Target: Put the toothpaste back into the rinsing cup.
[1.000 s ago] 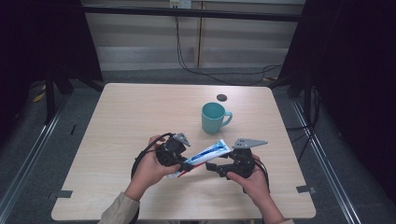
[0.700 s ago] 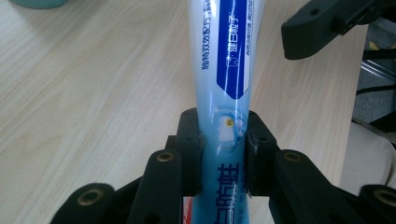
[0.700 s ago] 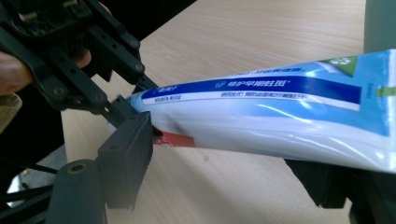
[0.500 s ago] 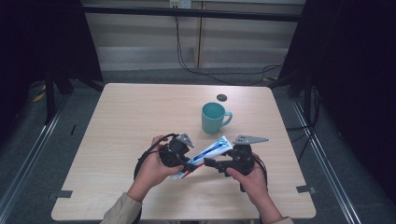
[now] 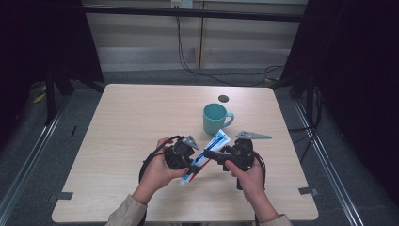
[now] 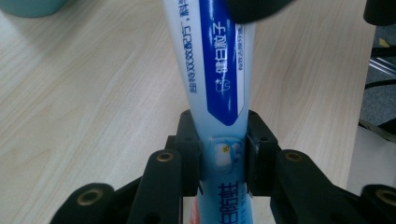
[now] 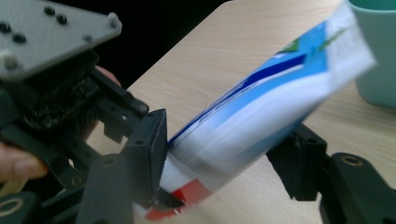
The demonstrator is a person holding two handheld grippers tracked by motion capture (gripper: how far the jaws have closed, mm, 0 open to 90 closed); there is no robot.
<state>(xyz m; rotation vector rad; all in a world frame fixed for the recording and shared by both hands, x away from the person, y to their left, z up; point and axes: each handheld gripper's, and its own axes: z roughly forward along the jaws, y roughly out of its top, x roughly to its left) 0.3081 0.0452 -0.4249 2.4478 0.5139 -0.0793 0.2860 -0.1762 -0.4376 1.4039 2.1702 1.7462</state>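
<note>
I see a teal mug (image 5: 215, 117), contents hidden. My left gripper (image 6: 223, 156) clamps the glossy, flat toothpaste tube (image 6: 217, 70). My right gripper (image 7: 229, 158) straddles it, grip uncertain.

Evenly lit from overhead with soft shadows on the table (image 5: 141, 122), dark surroundings, blurred toothpaste tube (image 7: 261, 107) close up.

Both forearms come in from six o'clock and converge near the middle. The left hand (image 5: 155, 172) holds the left gripper (image 5: 192, 165) aimed toward two o'clock, its fingers (image 6: 187, 149) clamped on a toothpaste tube (image 5: 207, 153). The right hand (image 5: 249, 176) points the right gripper (image 5: 211, 155) toward nine o'clock (grey plate on top), its fingers (image 7: 149, 154) flanking the same tube, spread.
</note>
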